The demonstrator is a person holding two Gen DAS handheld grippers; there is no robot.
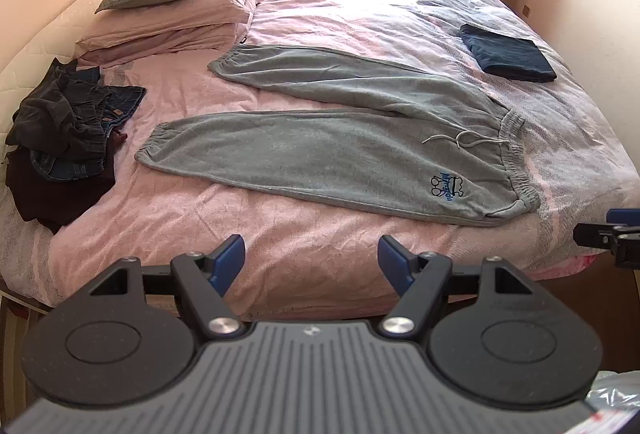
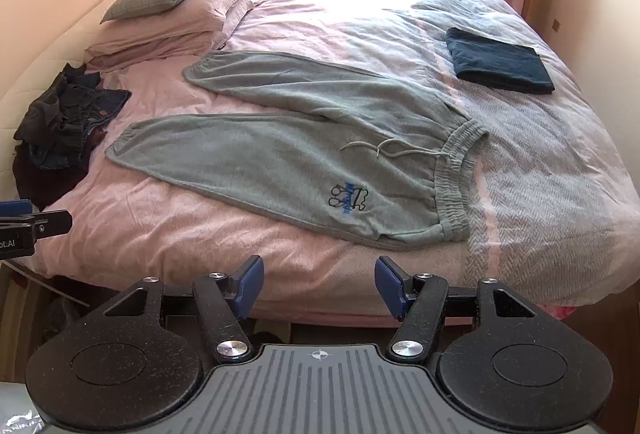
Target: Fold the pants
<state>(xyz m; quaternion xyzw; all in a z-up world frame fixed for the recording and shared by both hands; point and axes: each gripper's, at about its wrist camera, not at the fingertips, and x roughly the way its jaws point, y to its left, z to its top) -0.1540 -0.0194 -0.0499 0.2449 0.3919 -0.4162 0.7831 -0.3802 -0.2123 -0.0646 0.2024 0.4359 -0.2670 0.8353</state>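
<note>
matt grey fleece pants [image 1: 344,153]

Grey sweatpants [image 1: 340,149] flat on bed [image 1: 280,234], unfolded, legs spread in a V twd headboard side, waistband w/ loose drawstring nr front-right edge, blue logo on near hip.

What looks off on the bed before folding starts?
Nothing damaged or spilled. The grey pants lie flat but splayed, legs apart in a V, drawstring loose. A rumpled pile of dark clothes sits at the left edge, unlike the neatly folded navy item.
</note>
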